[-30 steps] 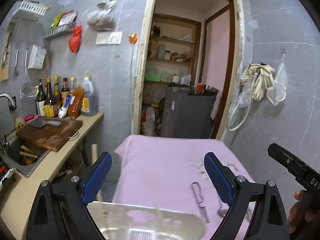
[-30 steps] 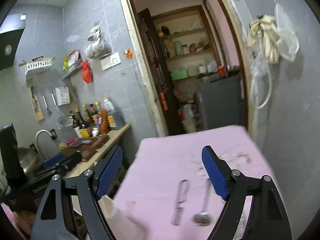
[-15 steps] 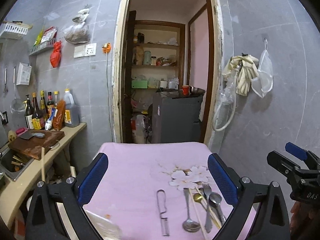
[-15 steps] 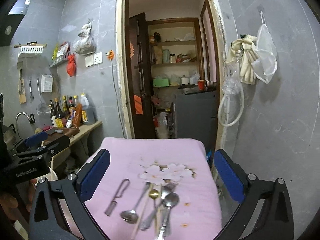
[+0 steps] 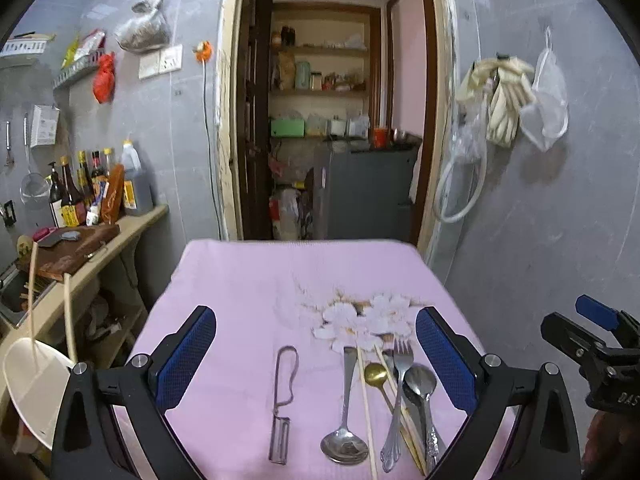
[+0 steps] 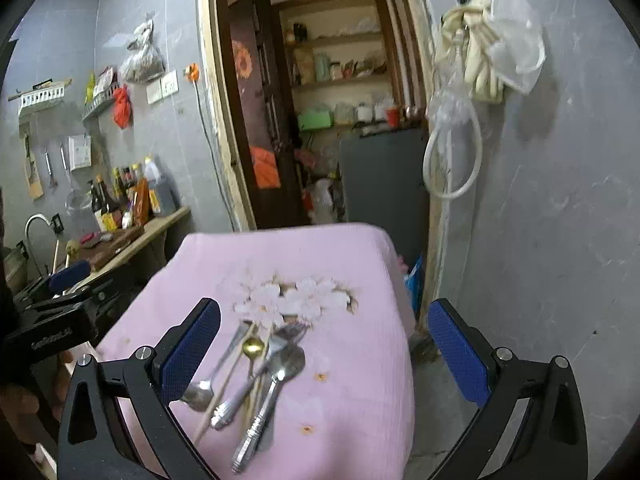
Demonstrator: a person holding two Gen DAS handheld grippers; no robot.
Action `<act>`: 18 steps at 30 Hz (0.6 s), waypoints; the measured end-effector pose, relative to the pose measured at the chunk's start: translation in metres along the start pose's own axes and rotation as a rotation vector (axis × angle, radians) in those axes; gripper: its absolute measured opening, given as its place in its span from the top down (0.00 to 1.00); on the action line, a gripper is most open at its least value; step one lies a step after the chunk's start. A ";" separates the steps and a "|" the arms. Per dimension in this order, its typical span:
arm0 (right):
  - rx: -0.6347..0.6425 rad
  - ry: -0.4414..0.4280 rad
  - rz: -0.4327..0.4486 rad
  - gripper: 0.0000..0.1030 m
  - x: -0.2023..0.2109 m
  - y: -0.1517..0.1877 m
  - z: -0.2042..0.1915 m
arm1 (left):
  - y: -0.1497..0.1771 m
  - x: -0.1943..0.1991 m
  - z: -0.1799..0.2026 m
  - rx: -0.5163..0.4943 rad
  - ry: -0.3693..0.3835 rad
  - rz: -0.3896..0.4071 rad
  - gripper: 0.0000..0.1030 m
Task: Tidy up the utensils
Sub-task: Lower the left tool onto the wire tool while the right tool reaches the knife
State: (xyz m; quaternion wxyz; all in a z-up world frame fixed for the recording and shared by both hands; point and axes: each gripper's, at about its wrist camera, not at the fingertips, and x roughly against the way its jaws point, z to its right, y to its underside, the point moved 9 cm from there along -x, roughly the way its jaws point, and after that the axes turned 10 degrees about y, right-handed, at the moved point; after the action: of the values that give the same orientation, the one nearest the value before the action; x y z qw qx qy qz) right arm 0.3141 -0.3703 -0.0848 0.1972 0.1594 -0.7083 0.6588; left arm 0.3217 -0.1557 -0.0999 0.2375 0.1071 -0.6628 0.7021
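home kitchen, sauce bottles [image 5: 86, 192] on counter [image 5: 132, 226], pantry shelves [image 5: 320, 92], cutlery [image 5: 394, 396]

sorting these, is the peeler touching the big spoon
Apart. The left wrist view shows bare pink cloth between the peeler and the big spoon.

My table wears a pink flowered cloth [image 5: 248, 288]. On it lie a peeler [image 5: 283, 400], a steel spoon [image 5: 346, 412], chopsticks [image 5: 366, 400], a gold spoon [image 5: 376, 374], a fork [image 5: 398, 392] and another spoon [image 5: 420, 384], bunched together.

bare cloth [image 5: 248, 304] left of piled utensils [image 5: 384, 400].
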 end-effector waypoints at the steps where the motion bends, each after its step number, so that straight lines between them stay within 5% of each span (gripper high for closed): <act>1: 0.001 -0.006 -0.015 0.01 -0.006 0.003 0.001 | 0.003 -0.007 0.000 0.003 -0.005 -0.018 0.02; 8: -0.048 -0.107 -0.169 0.03 -0.061 0.040 0.000 | 0.032 -0.054 -0.015 0.083 -0.082 -0.151 0.02; 18: -0.079 -0.261 -0.415 0.45 -0.129 0.106 -0.042 | 0.071 -0.103 -0.047 0.117 -0.118 -0.320 0.20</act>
State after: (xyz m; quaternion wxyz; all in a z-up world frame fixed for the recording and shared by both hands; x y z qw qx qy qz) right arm 0.3782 -0.3244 -0.2385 0.2411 0.3773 -0.7051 0.5499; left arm 0.3848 -0.1295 -0.2147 0.3003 0.2658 -0.6081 0.6851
